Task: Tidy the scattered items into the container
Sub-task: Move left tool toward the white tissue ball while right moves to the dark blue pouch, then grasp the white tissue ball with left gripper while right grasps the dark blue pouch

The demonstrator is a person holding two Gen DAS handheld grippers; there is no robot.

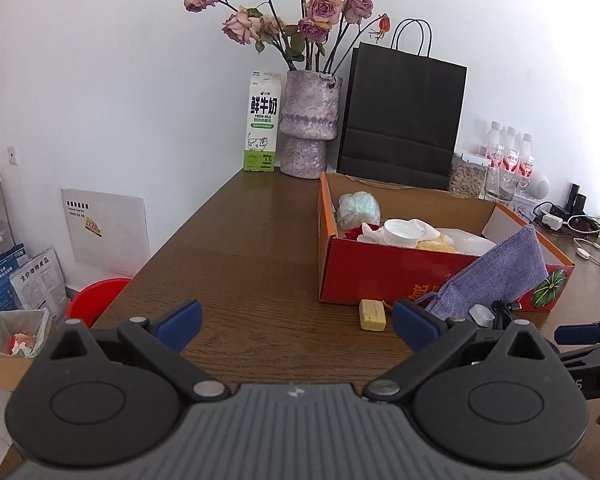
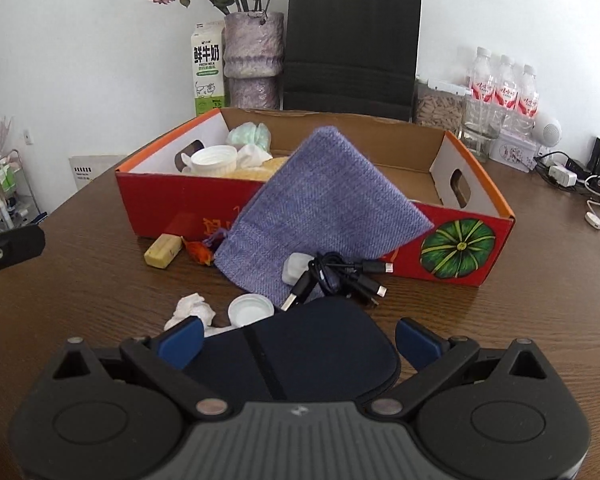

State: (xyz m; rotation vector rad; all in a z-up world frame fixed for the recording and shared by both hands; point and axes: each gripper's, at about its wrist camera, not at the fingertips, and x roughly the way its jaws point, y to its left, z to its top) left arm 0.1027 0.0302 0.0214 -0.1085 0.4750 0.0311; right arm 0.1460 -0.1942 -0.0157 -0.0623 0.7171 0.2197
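Grippers are both standing with jaws apart: left gripper (image 1: 296, 326) is hovering over bare table (image 1: 240, 264), right gripper (image 2: 298, 340) is straddling dark pouch (image 2: 312, 344) before red box (image 2: 172, 204).

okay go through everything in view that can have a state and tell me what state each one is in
left gripper: jaws open, empty
right gripper: jaws open, over the dark pouch
cardboard box: open-topped, partly filled
purple cloth bag: outside, leaning on the box front
cable bundle: coiled, on the table
small white cap: on the table, hollow side up
crumpled tissue: on the table
milk carton: upright, closed
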